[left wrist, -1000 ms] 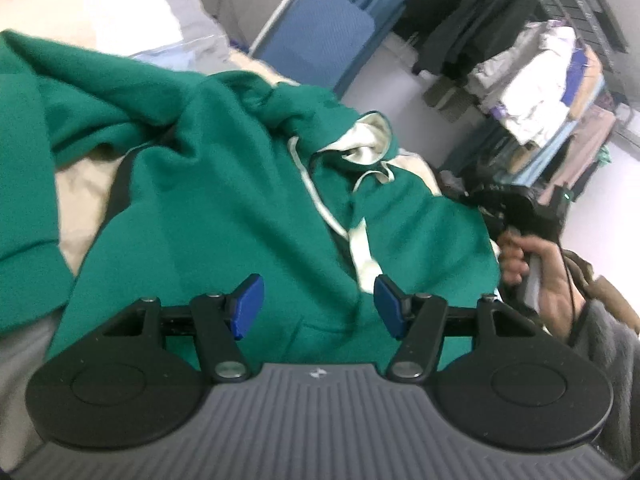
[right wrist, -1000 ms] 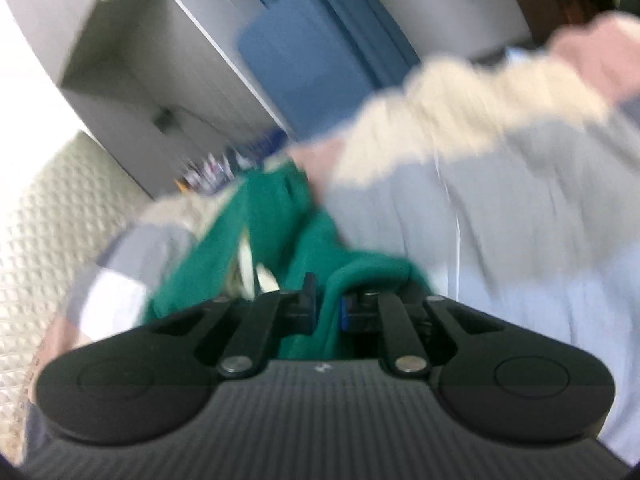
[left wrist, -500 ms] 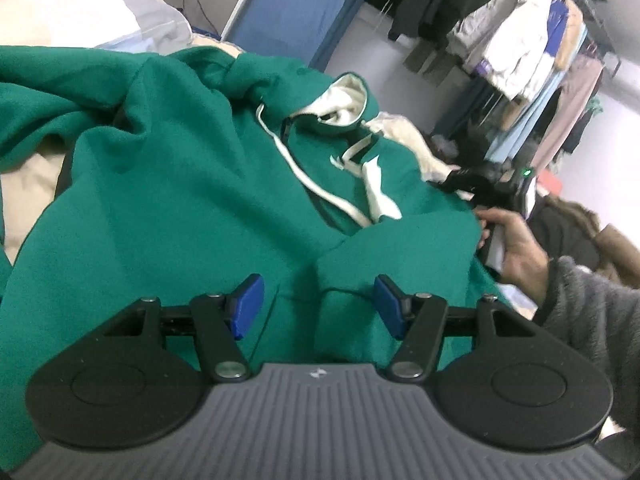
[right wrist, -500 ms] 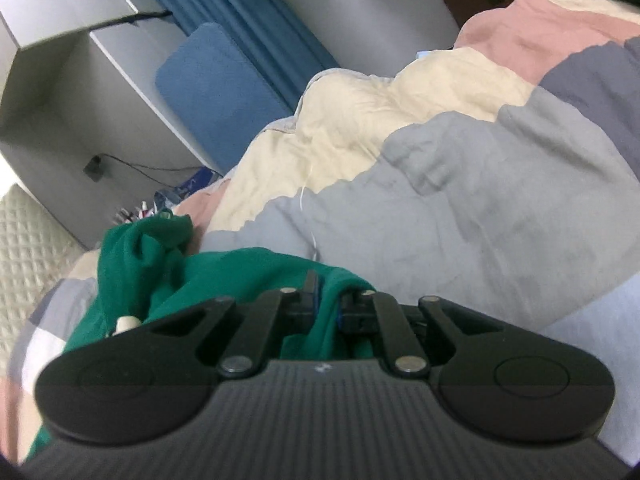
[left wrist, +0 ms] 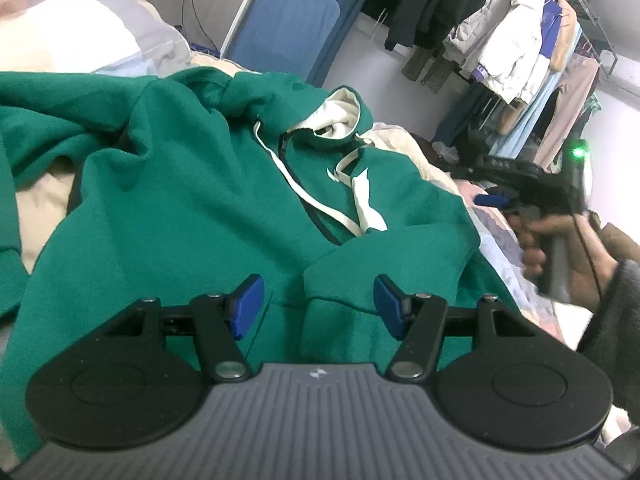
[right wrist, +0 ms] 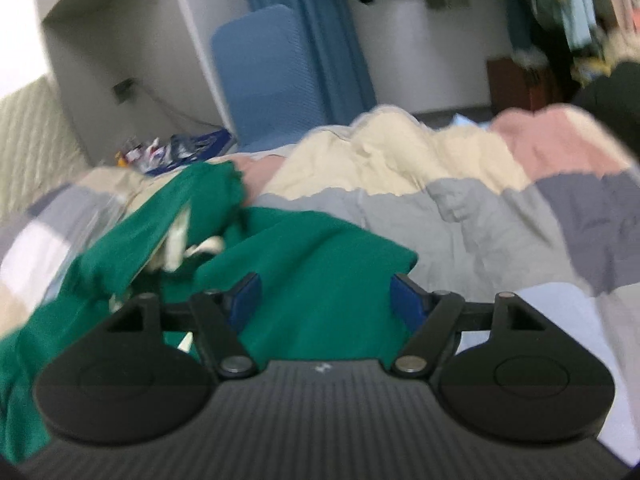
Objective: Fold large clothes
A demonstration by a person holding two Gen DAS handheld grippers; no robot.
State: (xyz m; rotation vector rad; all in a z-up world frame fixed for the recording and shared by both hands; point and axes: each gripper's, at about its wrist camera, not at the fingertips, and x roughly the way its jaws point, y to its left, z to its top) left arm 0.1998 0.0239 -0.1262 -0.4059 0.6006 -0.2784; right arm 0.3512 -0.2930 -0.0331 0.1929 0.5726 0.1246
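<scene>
A green hoodie [left wrist: 192, 200] with a cream-lined hood [left wrist: 336, 116] and white drawstrings lies spread on a bed. Its right sleeve [left wrist: 376, 248] is folded across the chest. My left gripper [left wrist: 318, 306] is open, hovering over the lower front and the sleeve cuff, holding nothing. My right gripper [right wrist: 324, 300] is open just above the sleeve's green fabric [right wrist: 312, 256]. The right gripper also shows in the left wrist view [left wrist: 520, 196], held in a hand at the hoodie's right edge.
A patchwork duvet [right wrist: 460, 208] in cream, grey and pink covers the bed. A blue chair back [left wrist: 288, 36] stands behind it. A rack of hanging clothes [left wrist: 516, 52] fills the far right. Pillows [left wrist: 72, 36] lie at the upper left.
My right gripper has opened and let go of the green sleeve, which now lies folded over the hoodie's front. The left gripper has stayed open and shifted slightly over the hoodie.
</scene>
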